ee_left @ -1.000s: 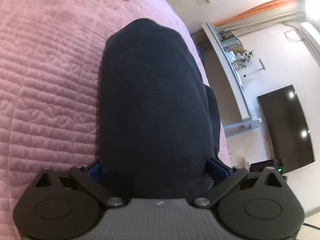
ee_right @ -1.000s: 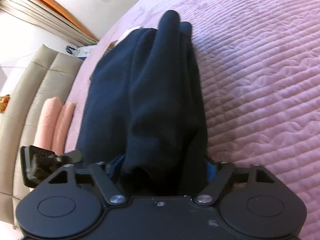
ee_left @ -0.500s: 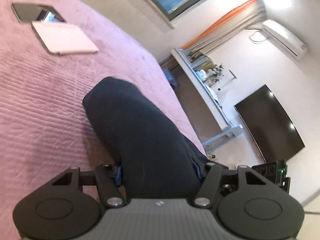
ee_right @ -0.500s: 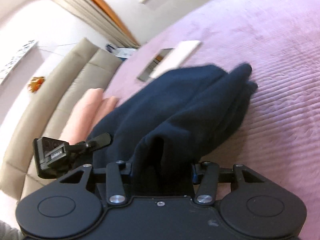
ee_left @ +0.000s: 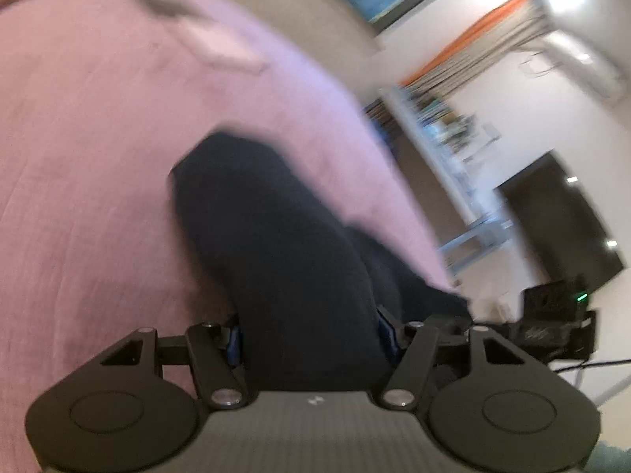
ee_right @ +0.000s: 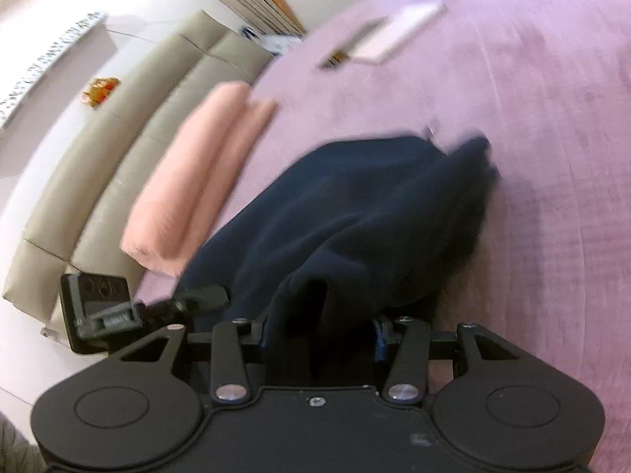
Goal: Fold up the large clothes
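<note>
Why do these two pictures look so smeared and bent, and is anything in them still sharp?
Left wrist view: motion blur smears the pink bedspread and the shelf; only the left gripper stays crisp. Right wrist view: milder blur on the navy garment; the fisheye lens curves the sofa.

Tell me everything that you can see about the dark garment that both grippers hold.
The garment is dark navy, of a thick, soft, matte cloth like fleece. No sleeve, collar or print can be told. It is bunched in loose folds, not flat. The left gripper and the right gripper each clamp a thick bundle of it between their fingers. From each grip it stretches forward, and its far end seems to rest on the pink quilted bedspread. The pictures are blurred, so fine detail is lost.
</note>
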A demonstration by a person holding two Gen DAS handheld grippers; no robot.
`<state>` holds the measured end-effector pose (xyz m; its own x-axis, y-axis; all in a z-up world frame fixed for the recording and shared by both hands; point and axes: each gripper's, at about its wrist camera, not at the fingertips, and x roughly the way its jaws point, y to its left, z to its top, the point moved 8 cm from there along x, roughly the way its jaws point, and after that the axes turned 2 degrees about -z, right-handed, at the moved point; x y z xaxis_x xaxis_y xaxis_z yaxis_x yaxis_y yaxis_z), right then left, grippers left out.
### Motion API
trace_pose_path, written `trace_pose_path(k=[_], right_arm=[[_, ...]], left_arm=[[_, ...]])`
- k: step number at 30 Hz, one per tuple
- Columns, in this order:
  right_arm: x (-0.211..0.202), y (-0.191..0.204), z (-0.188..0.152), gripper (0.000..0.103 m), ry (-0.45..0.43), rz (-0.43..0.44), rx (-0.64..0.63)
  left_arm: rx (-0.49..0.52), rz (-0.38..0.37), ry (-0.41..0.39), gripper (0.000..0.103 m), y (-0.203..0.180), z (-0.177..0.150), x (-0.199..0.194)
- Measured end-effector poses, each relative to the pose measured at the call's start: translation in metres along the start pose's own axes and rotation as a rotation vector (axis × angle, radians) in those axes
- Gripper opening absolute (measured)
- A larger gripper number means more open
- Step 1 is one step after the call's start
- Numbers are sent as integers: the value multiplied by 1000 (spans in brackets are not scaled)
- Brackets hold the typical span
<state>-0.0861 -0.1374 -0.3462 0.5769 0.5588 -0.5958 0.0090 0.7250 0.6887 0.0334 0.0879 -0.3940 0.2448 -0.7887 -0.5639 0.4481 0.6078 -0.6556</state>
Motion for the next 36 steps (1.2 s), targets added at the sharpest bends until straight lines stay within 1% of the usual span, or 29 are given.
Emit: trace_pose_path(k=[1,2,3,4,5,7,9,10,12,13,15,16,17,18,19,20,21,22,23,24,25,26,27,28,30,33,35,36], right_arm=[[3,-4,-7,58,7,0,5],[7,-7,-17,58,16,1,6],[9,-10,-24,58,21,-1,1],[10,-12,-30,58,26,-1,-5],[11,-11,-35,60,28,5,-11],[9,-12,-42,73,33,-1,-23],[3,-10,-49,73,50,-37,-97],[-4,-7,-49,73,38,-64,-148],[-20,5,-46,73,-20,-131,-241],[-28,12,-42,75,-66,-180,-289],[-45,34,-35,77,-196,-309,-409],[-49,46,-33,77,-252,-353,-436],[-51,60,-33,76,-293,-367,-428],[-50,70,-34,68,-308,-360,-409],[-45,77,-38,53,-311,-363,-394],[-38,80,-42,45,-300,-388,-379],[-28,80,-46,34,-281,-427,-360],[-19,79,-50,28,-260,-456,-349],[-14,73,-56,27,-240,-476,-342],[-7,67,-62,26,-225,-505,-346],[-2,61,-67,26,-211,-538,-353],[1,52,-70,26,-199,-560,-349],[6,49,-72,25,-181,-567,-332],[8,44,-76,25,-161,-569,-305],[7,39,-86,25,-147,-567,-268],[-4,45,-96,26,-135,-576,-251],[-14,53,-100,26,-138,-575,-220],[-22,59,-103,27,-150,-576,-211]], left_arm=[[10,26,-5,68,7,-12,0],[-3,39,-21,70,15,-21,-1],[-35,42,-42,73,24,-27,-6],[-59,43,-68,73,32,-30,-12],[-73,32,-90,73,37,-31,-18],[-46,35,-128,71,39,-34,-32],[18,65,-171,70,35,-35,-49],[48,85,-195,70,33,-33,-58],[108,106,-256,70,21,-28,-77],[139,112,-276,70,11,-26,-86],[212,127,-309,69,-13,-30,-99],[234,129,-315,69,-25,-31,-101],[243,129,-305,69,-38,-33,-99],[247,119,-289,70,-50,-36,-97],[249,103,-270,71,-61,-40,-94],[252,96,-247,71,-69,-43,-88],[262,116,-225,71,-75,-46,-82],[272,142,-196,70,-78,-50,-76],[286,174,-149,69,-78,-54,-66],[303,221,-110,65,-74,-60,-57],[325,256,-81,57,-69,-66,-51],[355,284,-64,53,-64,-73,-47],[368,304,-52,48,-60,-80,-47],[357,287,-43,45,-56,-87,-51],[315,241,-38,45,-49,-100,-65],[275,223,-45,45,-45,-112,-82],[235,225,-58,51,-51,-115,-95],[218,233,-66,60,-54,-115,-101]])
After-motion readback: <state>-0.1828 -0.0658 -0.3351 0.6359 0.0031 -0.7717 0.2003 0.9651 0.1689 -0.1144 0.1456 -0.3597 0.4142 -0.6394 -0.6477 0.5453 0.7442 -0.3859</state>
